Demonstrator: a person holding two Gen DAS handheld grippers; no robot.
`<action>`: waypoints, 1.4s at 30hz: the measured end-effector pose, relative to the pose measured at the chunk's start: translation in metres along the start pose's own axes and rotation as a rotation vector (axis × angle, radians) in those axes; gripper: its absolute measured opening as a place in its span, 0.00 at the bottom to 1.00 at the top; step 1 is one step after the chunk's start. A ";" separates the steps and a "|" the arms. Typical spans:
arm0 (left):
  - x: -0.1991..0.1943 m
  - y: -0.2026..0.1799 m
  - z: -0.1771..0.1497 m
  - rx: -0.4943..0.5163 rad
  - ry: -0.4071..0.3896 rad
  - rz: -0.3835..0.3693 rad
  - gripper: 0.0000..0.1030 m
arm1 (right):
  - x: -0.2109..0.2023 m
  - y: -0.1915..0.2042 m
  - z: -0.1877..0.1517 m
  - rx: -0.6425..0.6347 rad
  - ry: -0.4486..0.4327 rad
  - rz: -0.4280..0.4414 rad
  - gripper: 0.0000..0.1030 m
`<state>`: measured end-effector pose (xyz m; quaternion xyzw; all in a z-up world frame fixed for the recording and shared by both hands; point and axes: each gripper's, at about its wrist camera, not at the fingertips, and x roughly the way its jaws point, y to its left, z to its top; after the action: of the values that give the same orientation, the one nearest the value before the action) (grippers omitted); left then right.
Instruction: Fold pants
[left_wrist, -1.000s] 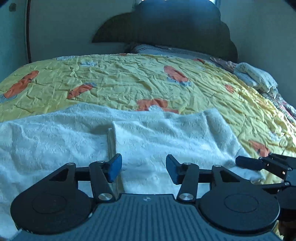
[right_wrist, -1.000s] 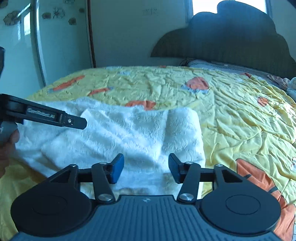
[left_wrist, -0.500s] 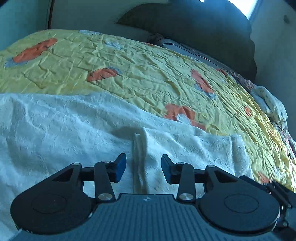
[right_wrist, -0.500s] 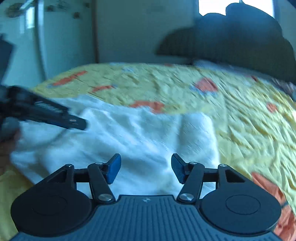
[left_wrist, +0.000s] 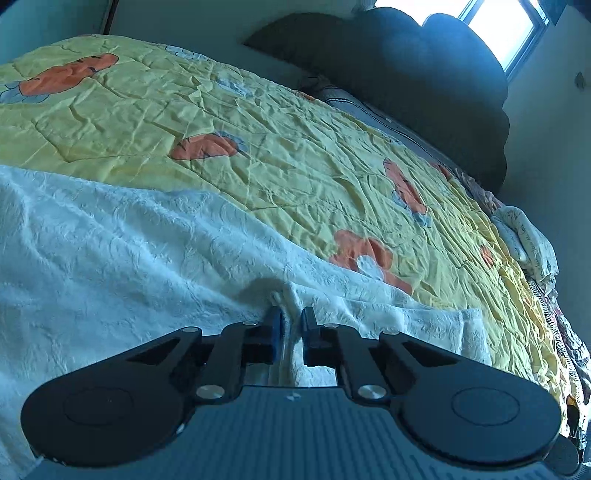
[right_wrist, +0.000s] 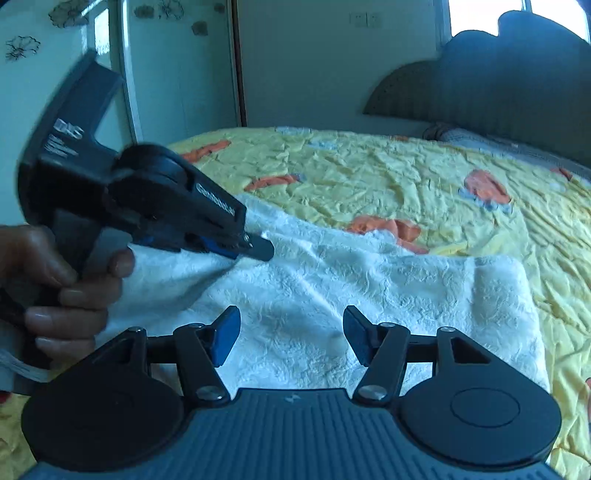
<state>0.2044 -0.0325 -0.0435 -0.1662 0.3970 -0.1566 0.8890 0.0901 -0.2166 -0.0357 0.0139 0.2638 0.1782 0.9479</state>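
Two grippers: left gripper (left_wrist: 290, 334) pinching pants (left_wrist: 122, 251); right gripper (right_wrist: 291, 338) above.

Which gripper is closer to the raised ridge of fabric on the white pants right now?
Left. The left gripper has just been closing and pinches the ridge of the white pants. The right gripper is open above flat fabric, gripping nothing.

Pants (right_wrist: 332, 291) spread flat across the near end of the bed (right_wrist: 406, 177), on the quilt (left_wrist: 258, 147). Headboard (right_wrist: 509, 74) at the far end, against the wall, pillow (right_wrist: 465, 137) just before it. Wardrobe doors (right_wrist: 177, 66) beyond the bed's left side. Left gripper (left_wrist: 290, 328) down on a raised ridge of the pants, left of the right gripper (right_wrist: 291, 332) above the pants' near edge. Bundled cloth (left_wrist: 528, 240) at the bed's right edge.
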 end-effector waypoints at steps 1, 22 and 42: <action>0.000 0.000 0.001 -0.001 -0.002 0.003 0.11 | -0.002 0.004 0.000 -0.022 0.000 0.002 0.59; 0.005 -0.016 -0.002 0.147 -0.048 0.112 0.16 | 0.013 -0.001 -0.016 -0.002 0.027 -0.102 0.79; -0.018 0.011 -0.002 0.101 -0.080 0.191 0.40 | 0.022 -0.010 -0.016 0.058 0.059 -0.127 1.00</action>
<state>0.1933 -0.0153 -0.0376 -0.0885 0.3666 -0.0841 0.9223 0.1031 -0.2190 -0.0614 0.0194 0.2969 0.1103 0.9483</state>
